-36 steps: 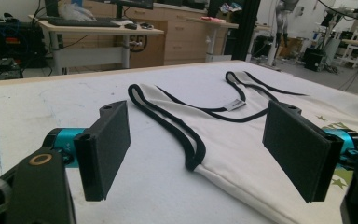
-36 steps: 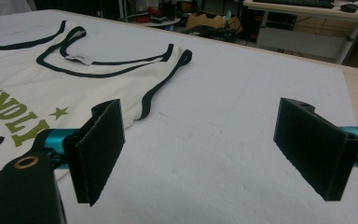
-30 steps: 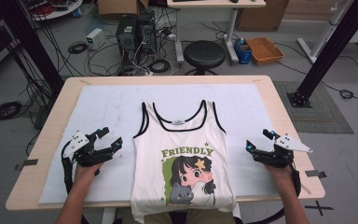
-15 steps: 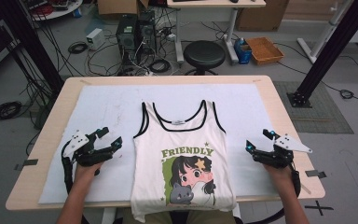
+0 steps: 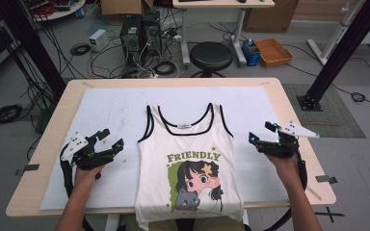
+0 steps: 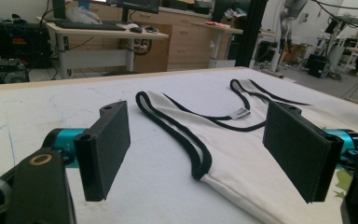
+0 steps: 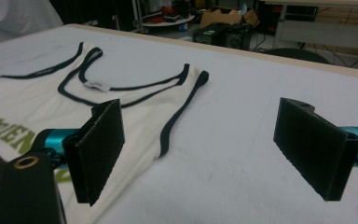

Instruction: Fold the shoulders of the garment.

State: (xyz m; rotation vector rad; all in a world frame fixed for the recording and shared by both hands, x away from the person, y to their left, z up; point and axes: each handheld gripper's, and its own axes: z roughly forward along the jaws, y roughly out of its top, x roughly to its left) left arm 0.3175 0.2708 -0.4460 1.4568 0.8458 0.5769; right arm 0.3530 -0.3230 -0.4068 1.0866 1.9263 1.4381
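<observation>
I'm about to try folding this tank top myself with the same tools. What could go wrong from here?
The tank top hangs over the table's near edge, so a pull might drag it off. Its thin black-trimmed straps lie flat on the white mat; a tool may pinch the mat too or miss. Both the left tool and right tool sit open beside it, so uneven grabs could skew the fold.

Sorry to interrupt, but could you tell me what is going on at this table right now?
A person sits at a wooden table covered with a white mat, holding a hand-held gripper in each hand. A white sleeveless top with black trim and a cartoon print lies flat and face up on the mat, its hem hanging over the near edge. The left hand-held gripper sits just off the top's left side and the right hand-held gripper off its right side. Both have their jaws spread open, and neither touches the fabric.
</observation>
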